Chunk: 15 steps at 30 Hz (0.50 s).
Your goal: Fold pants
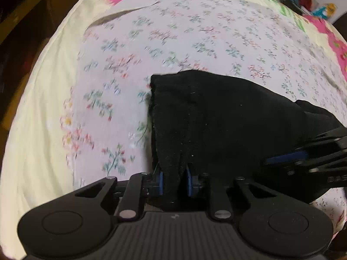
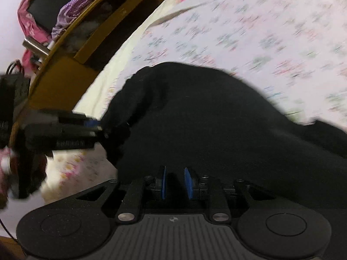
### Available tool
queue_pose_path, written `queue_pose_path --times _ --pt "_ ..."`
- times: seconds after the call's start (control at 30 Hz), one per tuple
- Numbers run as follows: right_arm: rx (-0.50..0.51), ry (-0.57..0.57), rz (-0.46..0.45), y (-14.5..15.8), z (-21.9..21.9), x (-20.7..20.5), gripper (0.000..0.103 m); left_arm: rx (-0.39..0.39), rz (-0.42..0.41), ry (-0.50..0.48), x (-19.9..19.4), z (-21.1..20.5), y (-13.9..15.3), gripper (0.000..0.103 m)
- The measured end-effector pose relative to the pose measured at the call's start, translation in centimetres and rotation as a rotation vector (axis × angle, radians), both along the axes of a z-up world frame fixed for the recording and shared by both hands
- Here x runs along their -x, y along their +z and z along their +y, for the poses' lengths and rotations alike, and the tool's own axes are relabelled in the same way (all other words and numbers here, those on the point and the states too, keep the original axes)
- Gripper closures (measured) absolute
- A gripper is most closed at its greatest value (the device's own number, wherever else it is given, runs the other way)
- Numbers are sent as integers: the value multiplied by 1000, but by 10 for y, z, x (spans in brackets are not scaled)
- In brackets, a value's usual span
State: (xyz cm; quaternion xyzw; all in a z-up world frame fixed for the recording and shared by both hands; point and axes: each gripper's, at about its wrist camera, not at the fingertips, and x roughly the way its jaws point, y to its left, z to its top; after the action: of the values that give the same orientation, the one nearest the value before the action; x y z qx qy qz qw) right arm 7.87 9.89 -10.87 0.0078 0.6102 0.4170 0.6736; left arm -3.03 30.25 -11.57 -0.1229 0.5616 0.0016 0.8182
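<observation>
Both claws [image 1: 174, 183] [image 2: 175, 183] pinch black pants [image 1: 216, 112] edges over floral sheet [image 1: 173, 32].

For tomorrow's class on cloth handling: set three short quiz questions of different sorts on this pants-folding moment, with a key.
1. True or false: the left gripper pinches a fold of the black pants.
2. The pants lie on: A) a bare wooden floor B) a floral bedsheet C) a glass desk.
3. Fill in: the right gripper is shut on the ____.

Key: 1 true; 2 B; 3 pants.
</observation>
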Motion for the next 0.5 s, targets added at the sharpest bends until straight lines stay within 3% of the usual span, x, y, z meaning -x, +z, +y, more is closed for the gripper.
queue_pose_path --times 0.1,0.23,0.37,0.5 --pt "-32 37 84 -18 25 -1 94 -3 3 14 6 4 0 73" --pt "-59 102 79 -30 67 0 94 -22 8 6 -1 4 -2 75" --pt "-69 131 104 -40 98 -5 101 -42 35 57 2 16 -8 74" --pt "-84 92 77 -14 64 -10 100 -80 54 50 -6 15 -24 59"
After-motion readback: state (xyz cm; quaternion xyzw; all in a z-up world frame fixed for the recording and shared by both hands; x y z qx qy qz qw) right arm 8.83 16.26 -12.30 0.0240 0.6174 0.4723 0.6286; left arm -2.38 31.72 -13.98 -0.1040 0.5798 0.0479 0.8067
